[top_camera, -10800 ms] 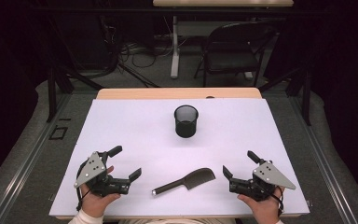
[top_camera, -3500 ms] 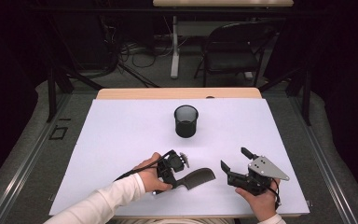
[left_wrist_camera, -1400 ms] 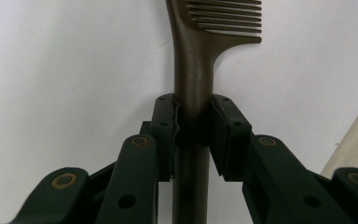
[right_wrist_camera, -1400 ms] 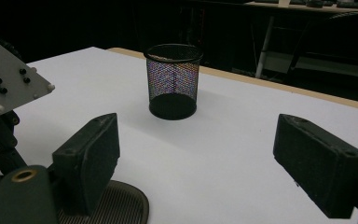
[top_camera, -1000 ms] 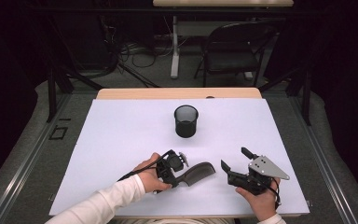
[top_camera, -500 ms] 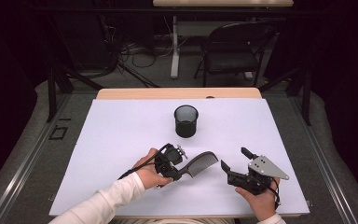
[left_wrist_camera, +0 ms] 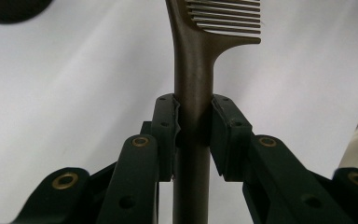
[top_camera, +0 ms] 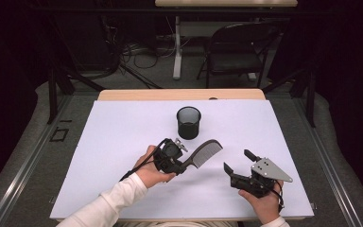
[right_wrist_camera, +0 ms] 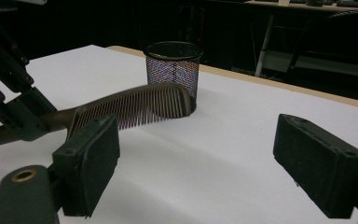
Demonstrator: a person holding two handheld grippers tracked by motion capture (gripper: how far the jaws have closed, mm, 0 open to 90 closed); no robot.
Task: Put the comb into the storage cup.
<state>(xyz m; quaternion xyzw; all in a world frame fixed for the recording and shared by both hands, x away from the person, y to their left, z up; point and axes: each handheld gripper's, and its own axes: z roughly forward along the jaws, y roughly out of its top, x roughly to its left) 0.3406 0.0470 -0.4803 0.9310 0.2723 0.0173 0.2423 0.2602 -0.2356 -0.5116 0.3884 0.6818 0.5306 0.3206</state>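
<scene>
A dark brown comb [top_camera: 204, 153] is lifted off the white table, its toothed end up and to the right. My left gripper [top_camera: 182, 165] is shut on its handle [left_wrist_camera: 193, 112], one pad on each side. The comb [right_wrist_camera: 135, 108] hangs just in front of a black mesh cup [top_camera: 188, 122], which stands upright mid-table [right_wrist_camera: 173, 65]. My right gripper [top_camera: 238, 162] rests at the front right, jaws wide open with nothing between the pads [right_wrist_camera: 89, 154].
The white table top [top_camera: 123, 127] has free room left and right of the cup. A wooden edge [top_camera: 179, 94] runs along the far side. Beyond it stand a folding chair [top_camera: 236, 52], cables and another table leg on the floor.
The left gripper has raised the comb off the table and carried it a little up and toward the cup, tilting its toothed end up. The right gripper has stayed still.
</scene>
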